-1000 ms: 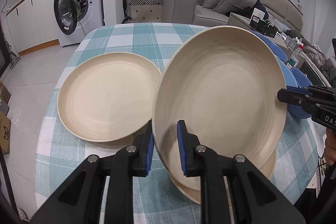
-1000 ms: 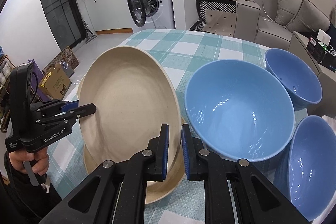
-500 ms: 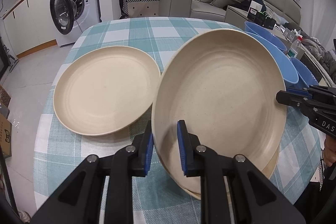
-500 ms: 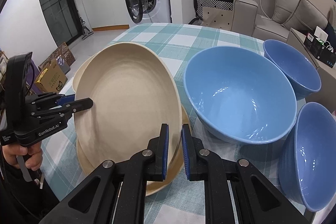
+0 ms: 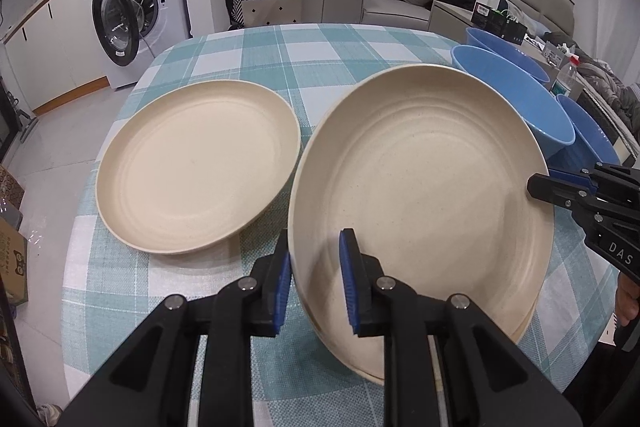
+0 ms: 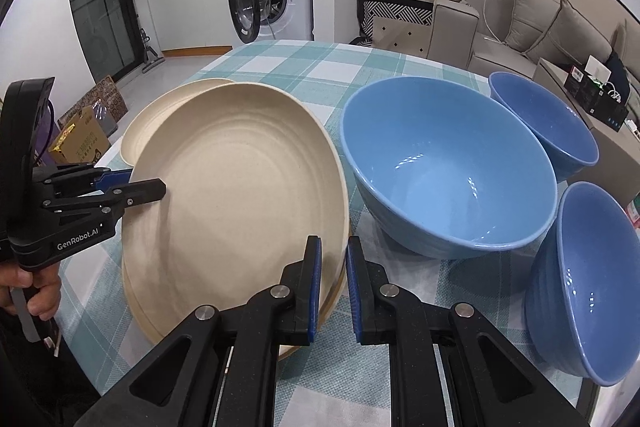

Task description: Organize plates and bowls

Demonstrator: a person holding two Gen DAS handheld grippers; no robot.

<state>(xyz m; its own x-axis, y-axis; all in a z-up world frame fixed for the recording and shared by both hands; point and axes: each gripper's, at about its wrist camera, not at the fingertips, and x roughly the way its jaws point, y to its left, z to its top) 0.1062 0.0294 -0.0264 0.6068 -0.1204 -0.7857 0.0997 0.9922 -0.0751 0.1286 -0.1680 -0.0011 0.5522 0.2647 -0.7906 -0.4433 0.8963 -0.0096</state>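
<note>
The cream plate (image 5: pixel 420 187) sits tilted over another cream plate (image 6: pixel 316 327) on the checked table (image 5: pixel 280 51), one edge raised, gripped at opposite rims by both tongs. A second cream plate (image 5: pixel 196 163) lies flat just beside it on the left, clear of it. Off to the right crowd three blue bowls: a large one (image 6: pixel 448 163) close against the plate's rim, a smaller one (image 6: pixel 540 123) behind it and another (image 6: pixel 588 279) nearer the table edge. The left tongs (image 5: pixel 314 279) are nearly pressed together, pinching the plate's rim between their blue pads. The right tongs (image 6: pixel 332 283) are clamped down on the opposite rim. Both point steeply downward at the table. In the right view a hand (image 6: pixel 24 291) grips the left tongs' handle low at the left edge.
</note>
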